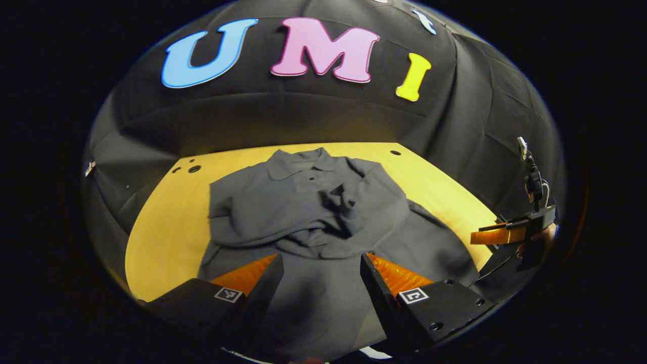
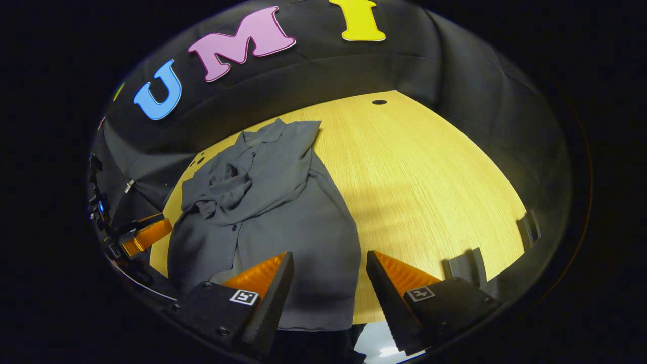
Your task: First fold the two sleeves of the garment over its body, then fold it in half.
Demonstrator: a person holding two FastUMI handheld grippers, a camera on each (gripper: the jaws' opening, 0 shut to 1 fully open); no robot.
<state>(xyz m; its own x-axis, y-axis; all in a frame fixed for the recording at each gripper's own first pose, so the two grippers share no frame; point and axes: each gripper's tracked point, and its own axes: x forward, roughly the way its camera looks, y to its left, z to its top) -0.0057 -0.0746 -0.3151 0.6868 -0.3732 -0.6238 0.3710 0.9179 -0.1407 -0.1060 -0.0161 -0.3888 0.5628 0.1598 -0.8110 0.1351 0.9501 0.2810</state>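
Grey collared cloth garment (image 1: 313, 212) lay spread on the pale yellow wooden tabletop (image 1: 167, 227), collar toward the booth's wall, both sleeves folded in and bunched over its chest; the left claw (image 1: 322, 268) hung released above the lower hem, grasping nothing; the right claw (image 2: 329, 273) hovered released over the garment's near right edge, fingers apart.

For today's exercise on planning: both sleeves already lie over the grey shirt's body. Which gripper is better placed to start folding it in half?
Probably the left gripper: it hangs open directly over the shirt near its hem, cloth between its fingers. The right gripper is open at the shirt's edge, one finger over bare table.
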